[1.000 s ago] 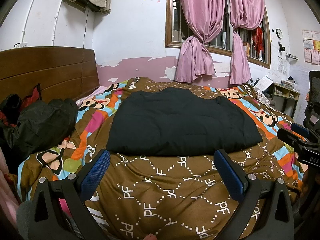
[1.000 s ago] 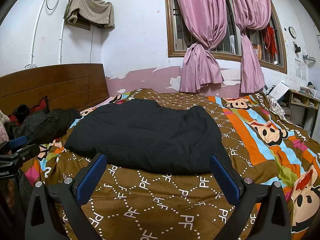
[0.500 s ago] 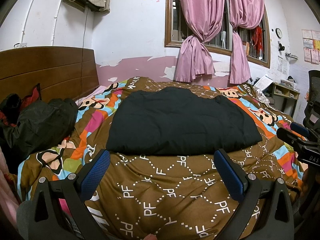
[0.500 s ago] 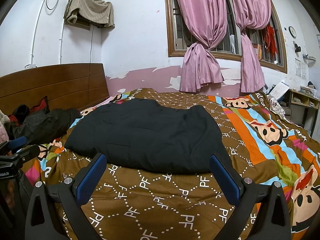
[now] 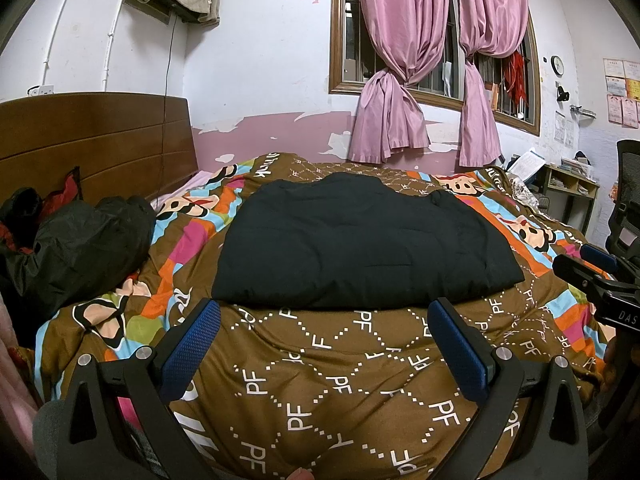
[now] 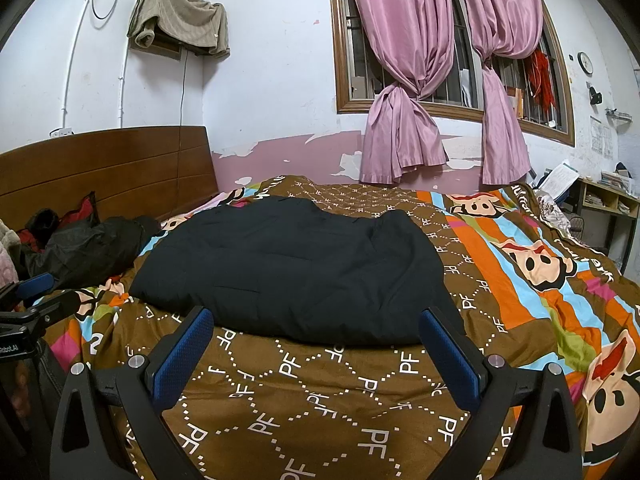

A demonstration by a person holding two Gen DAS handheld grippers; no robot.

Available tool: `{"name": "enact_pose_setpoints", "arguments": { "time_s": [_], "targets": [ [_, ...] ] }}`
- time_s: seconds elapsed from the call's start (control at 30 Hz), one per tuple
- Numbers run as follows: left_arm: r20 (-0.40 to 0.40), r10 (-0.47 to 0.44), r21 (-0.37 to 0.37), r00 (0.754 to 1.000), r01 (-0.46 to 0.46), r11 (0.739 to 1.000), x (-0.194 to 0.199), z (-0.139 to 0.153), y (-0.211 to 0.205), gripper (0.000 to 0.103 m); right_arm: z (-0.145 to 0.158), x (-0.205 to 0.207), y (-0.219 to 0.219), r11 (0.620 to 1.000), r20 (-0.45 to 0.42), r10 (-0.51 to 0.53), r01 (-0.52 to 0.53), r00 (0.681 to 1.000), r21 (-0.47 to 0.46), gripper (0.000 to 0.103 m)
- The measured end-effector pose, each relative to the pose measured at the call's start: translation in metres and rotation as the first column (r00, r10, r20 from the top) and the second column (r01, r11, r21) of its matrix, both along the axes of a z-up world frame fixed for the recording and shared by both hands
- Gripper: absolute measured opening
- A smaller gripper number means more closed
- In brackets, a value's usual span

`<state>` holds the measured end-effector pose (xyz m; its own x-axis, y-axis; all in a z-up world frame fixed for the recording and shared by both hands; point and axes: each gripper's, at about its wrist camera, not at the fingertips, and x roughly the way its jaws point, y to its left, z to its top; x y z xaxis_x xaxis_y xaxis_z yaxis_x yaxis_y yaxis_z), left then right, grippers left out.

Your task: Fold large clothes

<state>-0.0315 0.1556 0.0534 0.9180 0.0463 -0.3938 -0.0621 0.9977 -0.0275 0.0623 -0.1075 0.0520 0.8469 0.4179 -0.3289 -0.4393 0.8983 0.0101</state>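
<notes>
Folded black padded garment (image 5: 360,240) lies mid-bed on the brown patterned quilt (image 5: 340,380).
Left gripper (image 5: 324,328) and right gripper (image 6: 312,336) hover before its near edge, jaws wide apart, holding nothing.

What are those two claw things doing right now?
Left gripper: open, holding nothing.
Right gripper: open, holding nothing, short of the black garment.

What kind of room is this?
Most likely a lived-in bedroom: a bed under a cartoon-print quilt with a wooden headboard, pink curtains tied at a barred window, and a black garment laid out on it.
</notes>
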Motion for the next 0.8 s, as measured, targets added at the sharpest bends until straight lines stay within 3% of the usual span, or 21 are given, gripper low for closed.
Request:
{"name": "enact_pose_setpoints", "arguments": {
  "time_s": [0.8],
  "targets": [
    [-0.035, 0.01, 0.044, 0.999, -0.009, 0.999, 0.001, -0.009, -0.006, 0.102, 0.002, 0.0, 0.002, 1.0, -0.005, -0.003, 0.003, 1.0, 0.0, 0.103]
  ]
}}
